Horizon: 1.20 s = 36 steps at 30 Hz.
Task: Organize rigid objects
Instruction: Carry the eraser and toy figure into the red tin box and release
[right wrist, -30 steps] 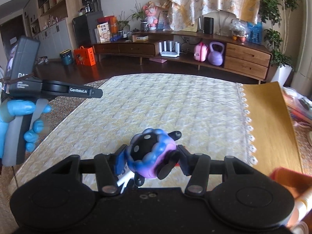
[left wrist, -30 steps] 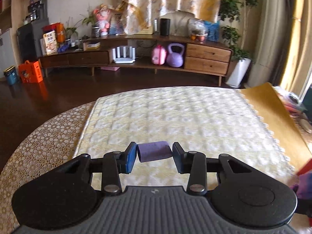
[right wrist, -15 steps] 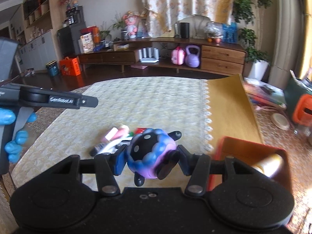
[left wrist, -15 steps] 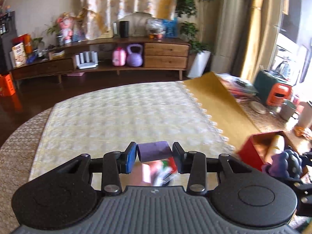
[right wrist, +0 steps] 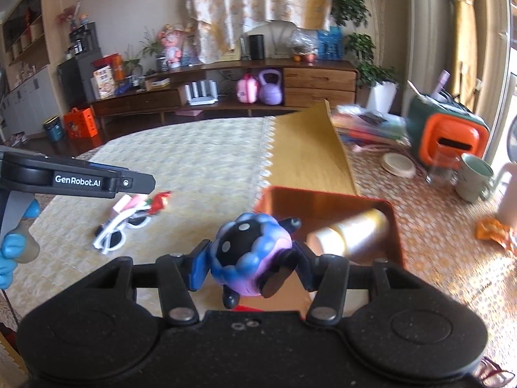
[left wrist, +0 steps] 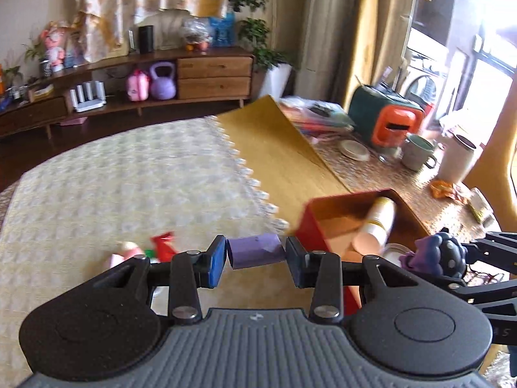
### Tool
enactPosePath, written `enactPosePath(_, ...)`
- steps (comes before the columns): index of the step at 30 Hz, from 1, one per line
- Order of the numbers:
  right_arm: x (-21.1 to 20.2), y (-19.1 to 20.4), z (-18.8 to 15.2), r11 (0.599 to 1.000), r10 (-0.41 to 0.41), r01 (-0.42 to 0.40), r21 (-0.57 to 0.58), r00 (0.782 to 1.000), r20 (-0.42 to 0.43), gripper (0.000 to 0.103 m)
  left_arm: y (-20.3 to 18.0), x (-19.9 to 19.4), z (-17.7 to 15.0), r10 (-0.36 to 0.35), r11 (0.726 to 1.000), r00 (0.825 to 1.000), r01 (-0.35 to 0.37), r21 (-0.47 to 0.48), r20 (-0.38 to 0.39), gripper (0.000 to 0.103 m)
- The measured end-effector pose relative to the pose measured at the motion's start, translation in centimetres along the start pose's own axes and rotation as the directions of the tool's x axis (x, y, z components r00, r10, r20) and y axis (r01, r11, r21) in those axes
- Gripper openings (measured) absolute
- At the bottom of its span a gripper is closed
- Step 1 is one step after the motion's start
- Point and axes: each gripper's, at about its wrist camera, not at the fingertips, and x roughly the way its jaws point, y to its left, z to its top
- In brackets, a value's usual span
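My left gripper (left wrist: pixel 255 254) is shut on a small purple block (left wrist: pixel 255 251), held above the quilted cloth just left of the red box (left wrist: pixel 311 226). My right gripper (right wrist: pixel 250 263) is shut on a round blue-purple toy figure (right wrist: pixel 248 257) with white dots, held over the near edge of the red box (right wrist: pixel 395 223). That toy also shows at the right in the left wrist view (left wrist: pixel 441 253). A gold-and-white bottle (right wrist: pixel 350 234) lies inside the box. White sunglasses (right wrist: pixel 113 237) and small red and pink items (right wrist: pixel 152 202) lie on the cloth to the left.
A yellow mat (right wrist: pixel 307 152) lies beyond the box. At the right stand a green-orange appliance (right wrist: pixel 447 135), a mug (right wrist: pixel 473 177), a white cup (left wrist: pixel 457 158), a saucer (right wrist: pixel 397 165) and an orange wrapper (right wrist: pixel 494 231). A sideboard (right wrist: pixel 226 97) stands far behind.
Both grippers have swung to the right with their objects still held. The red box with the bottle has come close under the right gripper, and the sunglasses pile now lies to the left.
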Motion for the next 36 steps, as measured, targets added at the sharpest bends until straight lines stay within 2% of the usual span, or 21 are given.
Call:
enactPosePath(8, 0.6, -4.4, -1.8, 0.998, -0.036, 0.037, 0.049, 0.999, -0.026, 0.052, -5.2, 4.0, 0.6, -0.056, 0.998, 0.996, 0.058, 0.02, -0.07, 0.039)
enactPosePath(13, 0.8, -6.2, -2.0, 0.998, -0.049, 0.05, 0.047, 0.999, -0.016, 0.039, -7.6, 7.2, 1.4, -0.064, 0.998, 0.993, 0.066, 0.017, -0.104, 0.04)
enactPosePath(19, 2.5, -7.2, -2.2, 0.998, -0.059, 0.061, 0.035, 0.997, -0.04, 0.039, -9.7, 11.5, 2.4, -0.018, 0.998, 0.993, 0.024, 0.051, -0.113, 0.04)
enactPosePath(23, 3.3, -7.9, -2.8, 0.997, -0.049, 0.052, 0.051, 0.997, -0.064, 0.039, -10.4, 13.6, 2.8, -0.023, 0.998, 0.991, 0.029, 0.049, -0.131, 0.04)
enactPosePath(27, 3.8, -8.6, -3.4, 0.997, -0.041, 0.046, 0.067, 0.996, -0.081, 0.04, -11.3, 15.2, 2.4, -0.008, 0.995, 0.987, 0.023, 0.093, -0.16, 0.04)
enactPosePath(33, 4.1, -9.1, -3.5, 0.995, -0.032, 0.04, 0.094, 0.996, -0.089, 0.042, -12.1, 16.3, 1.6, 0.016, 0.994, 0.984, 0.003, 0.108, -0.175, 0.04)
enactPosePath(36, 4.3, -9.1, -3.4, 0.995, -0.026, 0.035, 0.096, 0.996, -0.085, 0.042, -12.2, 17.0, 0.8, 0.012, 0.995, 0.975, 0.01, 0.098, -0.22, 0.039)
